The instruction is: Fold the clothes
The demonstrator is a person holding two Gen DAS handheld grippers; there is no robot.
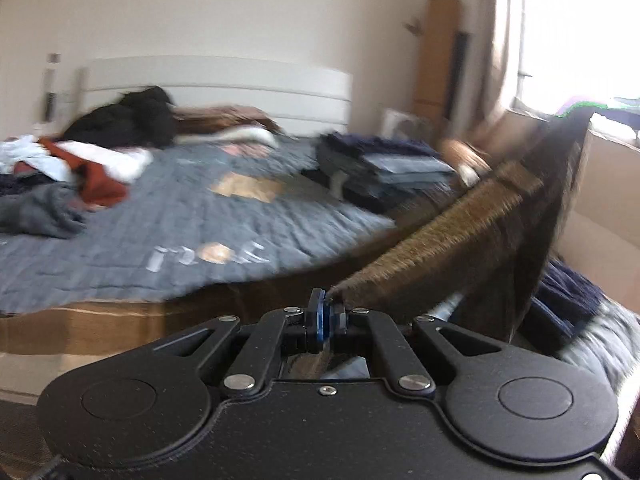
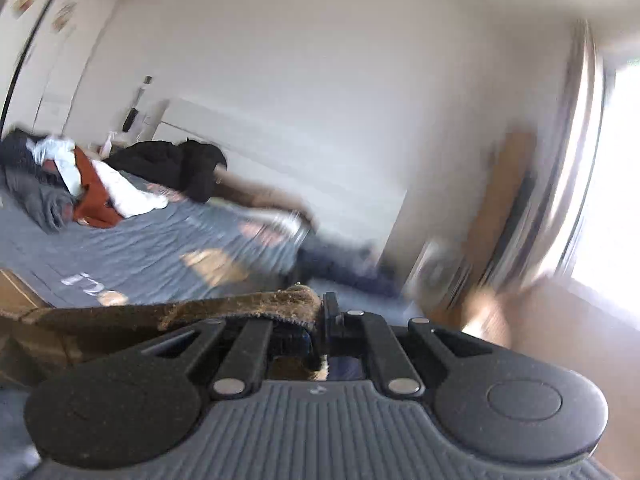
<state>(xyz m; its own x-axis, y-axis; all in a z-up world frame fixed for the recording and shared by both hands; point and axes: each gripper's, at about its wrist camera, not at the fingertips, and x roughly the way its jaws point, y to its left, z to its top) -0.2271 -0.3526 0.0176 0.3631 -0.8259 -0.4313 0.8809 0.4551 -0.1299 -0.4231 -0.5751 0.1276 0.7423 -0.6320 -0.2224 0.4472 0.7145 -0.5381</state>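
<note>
Both grippers, left gripper and right gripper, pinched tight on the ribbed hem of a brown garment, stretched in the air beside the bed. Folded stack at the far side; loose pile yet to fold.

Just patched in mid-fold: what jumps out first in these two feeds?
The brown ribbed garment stretched in the air between both grippers: the left gripper pinches one corner, the right gripper another edge, jaws shut on it. Behind it on the grey bedspread, a messy clothes heap lies at left and a folded stack at right.
</note>
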